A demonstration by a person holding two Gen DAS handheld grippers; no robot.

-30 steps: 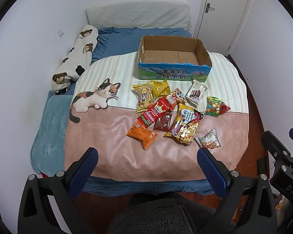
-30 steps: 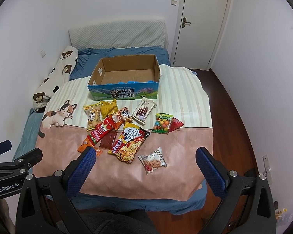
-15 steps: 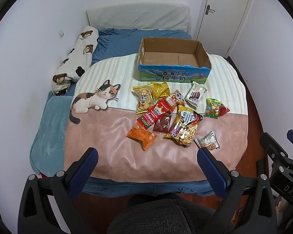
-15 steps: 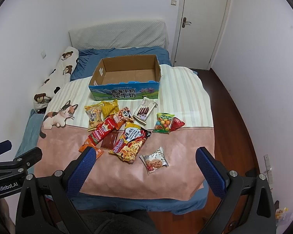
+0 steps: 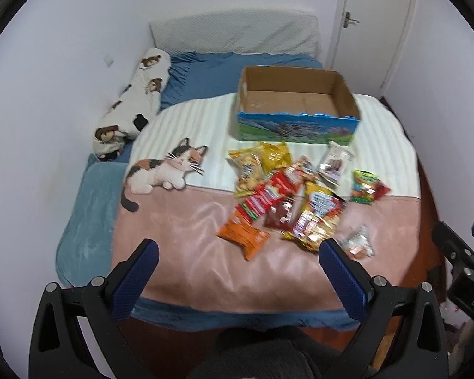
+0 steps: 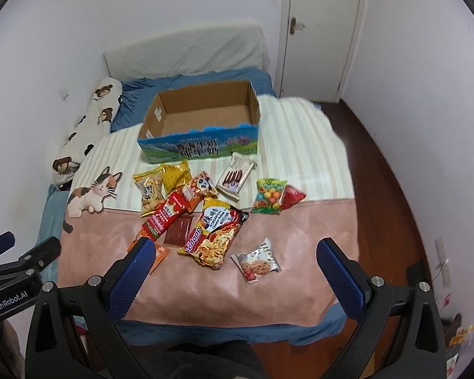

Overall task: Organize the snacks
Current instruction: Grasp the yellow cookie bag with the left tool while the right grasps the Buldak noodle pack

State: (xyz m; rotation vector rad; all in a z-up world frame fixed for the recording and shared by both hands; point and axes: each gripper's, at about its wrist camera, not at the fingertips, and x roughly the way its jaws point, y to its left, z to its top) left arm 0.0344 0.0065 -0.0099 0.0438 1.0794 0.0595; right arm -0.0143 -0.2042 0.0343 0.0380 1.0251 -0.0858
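Several snack packets lie in a loose heap on the bed: an orange packet (image 5: 245,237), a noodle pack (image 6: 216,232), a cookie packet (image 6: 256,263), a green candy bag (image 6: 268,195) and a chocolate-stick pack (image 6: 235,177). Behind them stands a cardboard box (image 5: 295,128) with a blue printed front and nothing inside, also seen as the box (image 6: 202,145). My left gripper (image 5: 237,279) hangs open over the bed's near edge, short of the heap. My right gripper (image 6: 233,279) is open too, just short of the cookie packet. Neither holds anything.
A blanket (image 5: 180,227) with a cat picture covers the bed. A bear-print bolster (image 5: 132,107) lies along the left wall. A white door (image 6: 319,31) stands at the back right, with wooden floor (image 6: 391,189) to the right of the bed.
Both grippers have moved forward and closer to the bed, so the snacks and box look larger. Nothing on the bed has shifted.
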